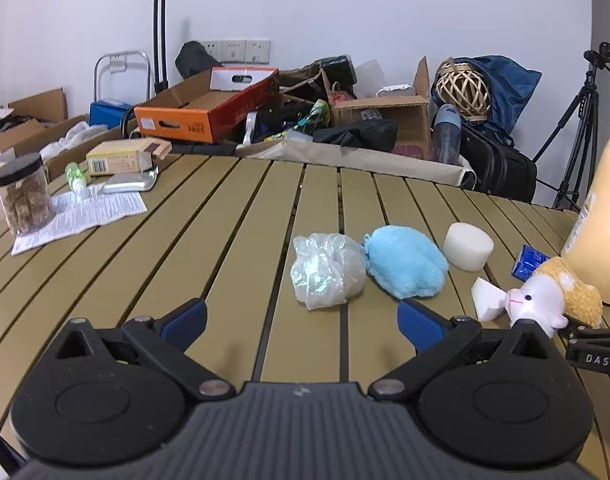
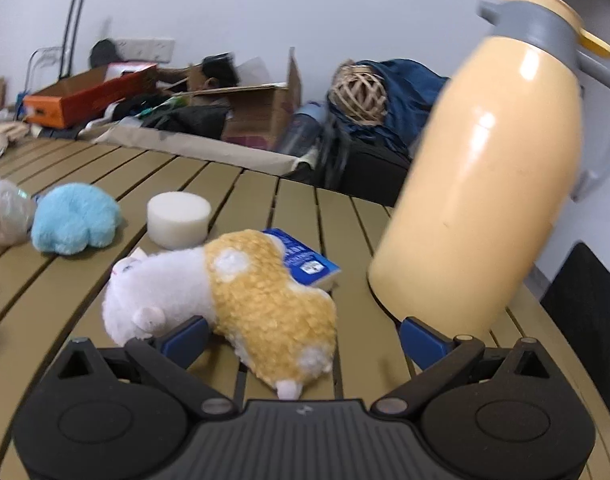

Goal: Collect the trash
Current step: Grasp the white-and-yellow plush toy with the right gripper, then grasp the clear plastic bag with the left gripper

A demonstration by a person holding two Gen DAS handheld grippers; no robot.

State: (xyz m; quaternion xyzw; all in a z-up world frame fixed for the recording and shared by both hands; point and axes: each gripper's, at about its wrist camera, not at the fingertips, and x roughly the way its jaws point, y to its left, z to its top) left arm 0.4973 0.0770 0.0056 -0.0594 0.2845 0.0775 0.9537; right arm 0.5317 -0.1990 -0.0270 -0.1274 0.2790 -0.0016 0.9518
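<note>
Both the left gripper (image 1: 303, 318) and right gripper (image 2: 303, 338) gape empty, while a black-lidded clear jar (image 1: 23, 196) holds brown clumps.

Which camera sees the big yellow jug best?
The right wrist view: the yellow jug shows nearly whole there, with grey lid and handle. The left wrist view catches only part of its side at the right edge.

Soft, crinkly and glossy surfaces on a matt table

The plush hamster (image 2: 225, 300) looks fuzzy, the plastic bag (image 1: 327, 270) crinkly and translucent, the flask (image 2: 485, 184) smooth and glossy, the slatted table (image 1: 165, 264) matt.
</note>
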